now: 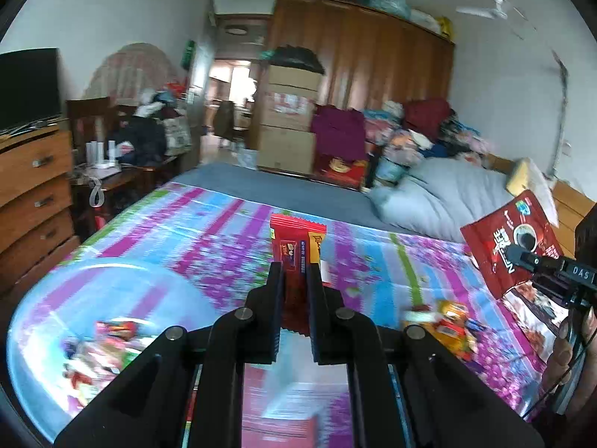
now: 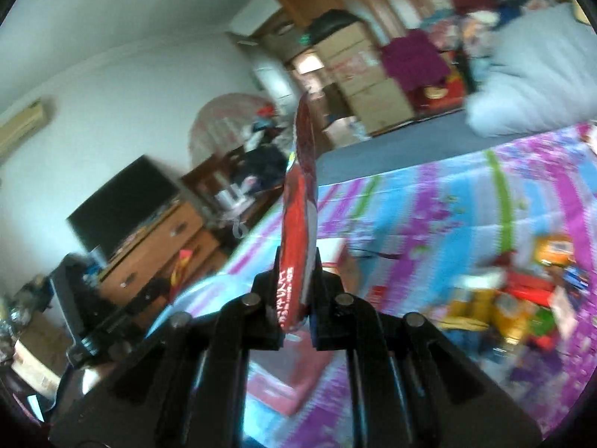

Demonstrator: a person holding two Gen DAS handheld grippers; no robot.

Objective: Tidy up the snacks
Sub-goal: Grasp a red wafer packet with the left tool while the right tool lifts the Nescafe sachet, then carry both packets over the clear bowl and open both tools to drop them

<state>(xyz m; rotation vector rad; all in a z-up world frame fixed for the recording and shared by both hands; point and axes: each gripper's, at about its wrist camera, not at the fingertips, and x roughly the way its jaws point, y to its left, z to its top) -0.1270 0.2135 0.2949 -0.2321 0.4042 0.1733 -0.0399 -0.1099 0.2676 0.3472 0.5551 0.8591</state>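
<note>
Snack bar (image 1: 296, 250), red with a yellow corner, stands upright between the jaws of the left gripper (image 1: 296, 272), its long axis pointing away from the camera and up over the flowered bedspread (image 1: 209, 239). The right gripper (image 2: 297, 261) pinches a red coffee bag (image 2: 300, 201) edge-on, its long side rising toward the ceiling. Both grippers tilt slightly downward above the bed. More snacks (image 2: 515, 298) lie loose on the bedspread.

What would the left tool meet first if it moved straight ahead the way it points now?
Probably the flowered bed cover, beyond the red snack packet the left tool already grips; it points slightly downward, but depth is uncertain.
</note>
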